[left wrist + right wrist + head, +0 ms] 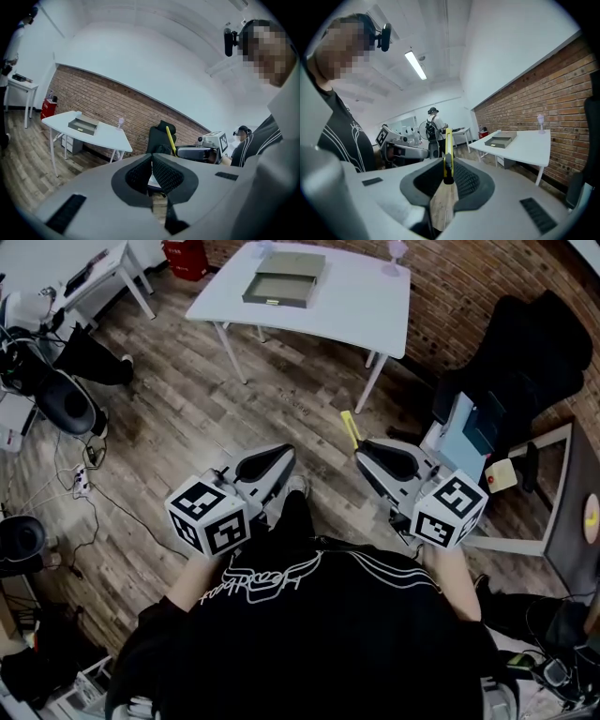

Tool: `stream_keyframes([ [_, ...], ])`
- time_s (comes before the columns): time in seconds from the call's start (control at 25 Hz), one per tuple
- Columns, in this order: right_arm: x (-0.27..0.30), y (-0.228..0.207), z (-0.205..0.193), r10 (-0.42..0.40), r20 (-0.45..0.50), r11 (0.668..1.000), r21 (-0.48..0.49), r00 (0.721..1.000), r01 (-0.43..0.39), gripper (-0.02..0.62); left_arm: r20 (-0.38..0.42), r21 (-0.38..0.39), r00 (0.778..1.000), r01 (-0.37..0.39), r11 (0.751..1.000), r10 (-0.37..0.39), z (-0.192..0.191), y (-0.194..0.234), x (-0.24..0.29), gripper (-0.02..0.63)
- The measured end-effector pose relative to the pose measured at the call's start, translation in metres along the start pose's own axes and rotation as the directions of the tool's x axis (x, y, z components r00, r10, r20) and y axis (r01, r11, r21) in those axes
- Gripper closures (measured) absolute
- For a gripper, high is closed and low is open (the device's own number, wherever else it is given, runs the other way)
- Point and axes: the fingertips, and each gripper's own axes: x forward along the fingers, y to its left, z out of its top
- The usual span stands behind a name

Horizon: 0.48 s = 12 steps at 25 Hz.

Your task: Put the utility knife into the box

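Note:
The yellow utility knife (350, 428) sticks out forward from my right gripper (362, 452), whose jaws are shut on its handle. In the right gripper view the knife (447, 152) stands upright between the pads. My left gripper (284, 456) is held beside it at waist height, its jaws together with nothing in them (151, 158). The open grey box (284, 279) lies on the white table (375, 306) a few steps ahead across the wooden floor. The box shows small in both gripper views (83, 125) (502, 138).
A black office chair (539, 343) and a rack with blue items (469, 432) stand to the right. Another white table (98, 273), a black stool (64, 401) and floor cables (84, 474) are on the left. A person (433, 126) stands far behind.

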Motion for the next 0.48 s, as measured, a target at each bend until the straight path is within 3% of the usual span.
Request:
stream_keyframes([
  [0.24, 0.057, -0.051, 0.017, -0.008, -0.055, 0.999, 0.035, 0.998, 0.01, 0.529, -0.02, -0.056, 1.0, 0.007, 0.998, -0.008, 0.028, 0.069, 0.036, 0.574],
  [0.48, 0.117, -0.13, 0.051, 0.0, -0.096, 0.998, 0.062, 0.995, 0.006, 0.529, -0.046, -0.08, 0.999, -0.012, 0.997, 0.008, 0.077, 0.144, 0.095, 0.574],
])
